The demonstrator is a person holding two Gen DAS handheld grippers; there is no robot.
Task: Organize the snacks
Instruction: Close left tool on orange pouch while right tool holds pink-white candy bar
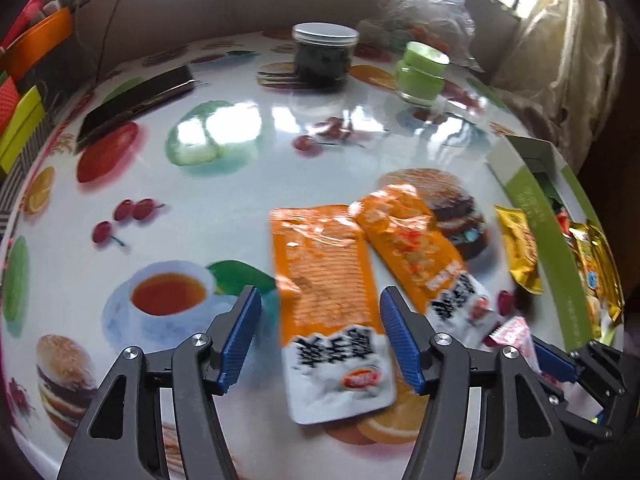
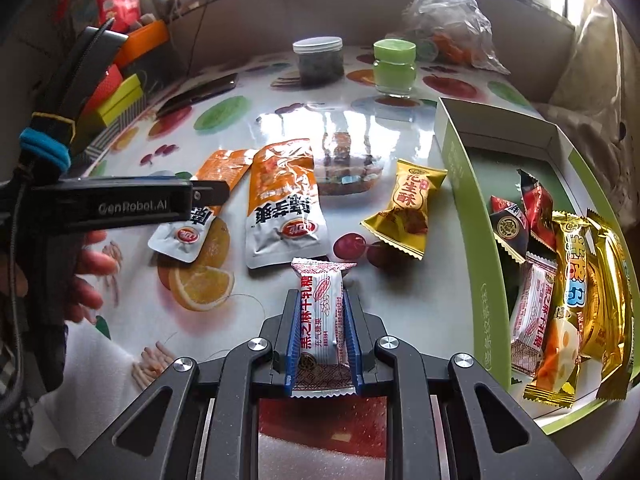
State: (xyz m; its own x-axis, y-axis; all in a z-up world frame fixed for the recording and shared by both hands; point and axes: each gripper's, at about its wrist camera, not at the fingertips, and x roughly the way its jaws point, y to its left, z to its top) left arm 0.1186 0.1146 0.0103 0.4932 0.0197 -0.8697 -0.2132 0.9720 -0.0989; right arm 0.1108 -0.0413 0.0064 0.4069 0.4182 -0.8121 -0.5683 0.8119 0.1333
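My left gripper (image 1: 320,328) stands open, its blue pads on either side of an orange-and-white snack packet (image 1: 328,280) that lies flat on the table; the pads do not press on it. A second orange packet (image 1: 416,248) lies just right of it. A yellow candy (image 2: 408,208) lies farther right. My right gripper (image 2: 320,304) is shut on a white-and-red wrapped candy (image 2: 322,312), held above the table's near edge. The green open box (image 2: 464,184) at the right holds several wrapped snacks. In the right wrist view the left gripper (image 2: 200,196) hovers over the left packet (image 2: 218,172).
At the back stand a clear jar with dark contents (image 2: 318,60), a green jar (image 2: 394,66) and a plastic bag (image 2: 448,20). A dark phone (image 2: 200,92) lies at the back left. Coloured boxes (image 2: 120,96) stand off the table's left edge. A hand (image 2: 92,264) holds the left gripper.
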